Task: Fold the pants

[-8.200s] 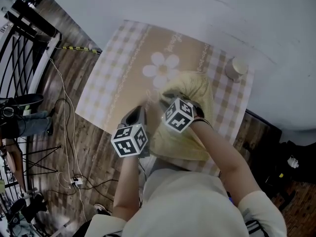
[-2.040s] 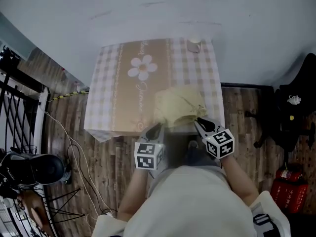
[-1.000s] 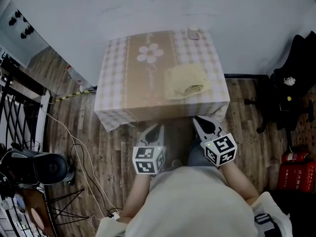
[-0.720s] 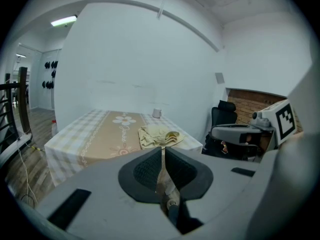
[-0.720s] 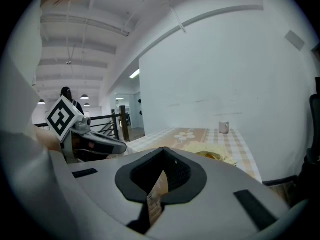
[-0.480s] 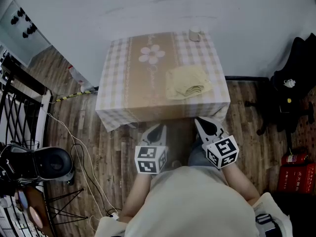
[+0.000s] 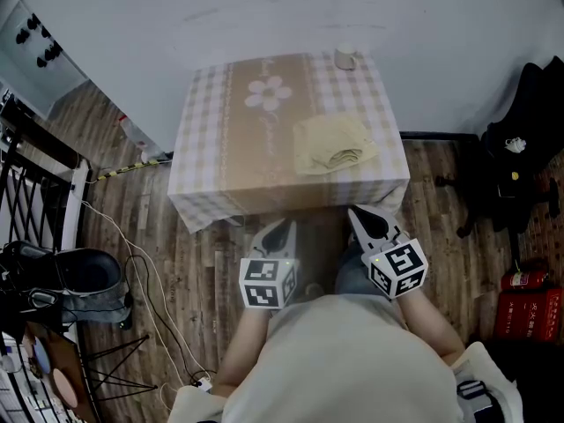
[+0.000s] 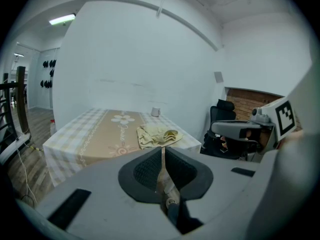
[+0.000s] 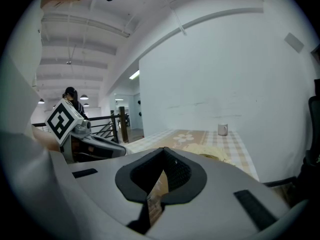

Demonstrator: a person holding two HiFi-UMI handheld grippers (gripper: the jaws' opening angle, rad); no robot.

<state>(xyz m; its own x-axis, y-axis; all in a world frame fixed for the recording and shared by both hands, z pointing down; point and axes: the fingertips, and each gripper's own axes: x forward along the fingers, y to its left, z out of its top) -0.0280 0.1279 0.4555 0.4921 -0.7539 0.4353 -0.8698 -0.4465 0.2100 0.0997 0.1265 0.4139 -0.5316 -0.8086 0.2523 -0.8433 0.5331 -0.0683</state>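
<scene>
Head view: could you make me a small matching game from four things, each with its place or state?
Things: 1 pants; 2 mug; 3 flower; 4 left gripper.
Places or states: a printed on the tablecloth; b at its far right corner; c shut, off the cloth; d folded, near its front right edge.
Pairs: 1-d, 2-b, 3-a, 4-c.

White wall (image 7: 352,7), wood-plank floor (image 7: 154,205), checked-cloth table (image 7: 210,135), black chair (image 8: 223,113)
</scene>
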